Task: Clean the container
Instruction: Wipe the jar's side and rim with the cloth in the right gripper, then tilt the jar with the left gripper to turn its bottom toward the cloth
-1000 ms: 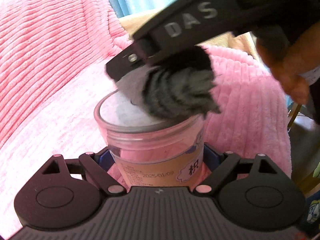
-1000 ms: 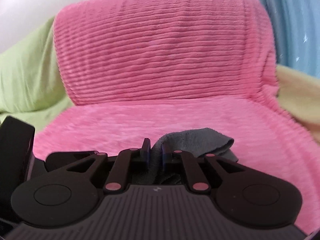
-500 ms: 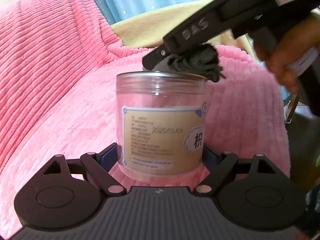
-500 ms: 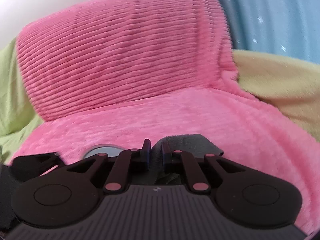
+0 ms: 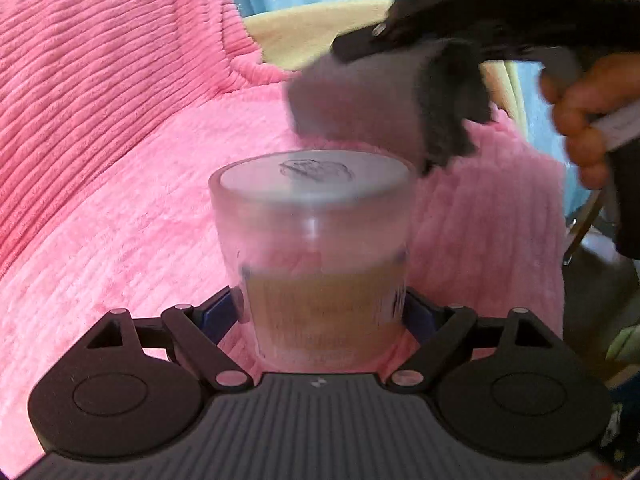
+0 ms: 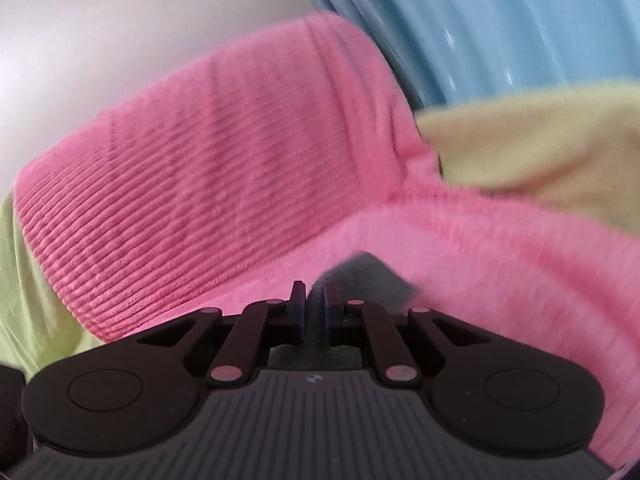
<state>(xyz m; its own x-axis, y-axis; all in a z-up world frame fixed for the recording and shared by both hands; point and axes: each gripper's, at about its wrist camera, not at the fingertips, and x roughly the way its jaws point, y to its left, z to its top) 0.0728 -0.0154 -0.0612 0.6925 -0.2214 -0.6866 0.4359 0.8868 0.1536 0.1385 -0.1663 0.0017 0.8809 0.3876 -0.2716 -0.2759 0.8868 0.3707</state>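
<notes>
The left claw [image 5: 320,312] squeezes the clear jar [image 5: 312,248]. Above it, the right claw [image 6: 314,308] pinches a gray cloth [image 5: 384,100]. Pink blanket [image 5: 120,160] lies behind.

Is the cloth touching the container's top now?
No. The cloth hangs clear above the container; pink blanket shows between.

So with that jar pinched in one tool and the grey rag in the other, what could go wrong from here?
The clear jar is gripped only low on its sides by the left tool, so a sideways push from the grey rag might tip or twist it. The right tool pinches just a fold of rag, which could slip out. The jar looks blurred, so aim may be off.
</notes>
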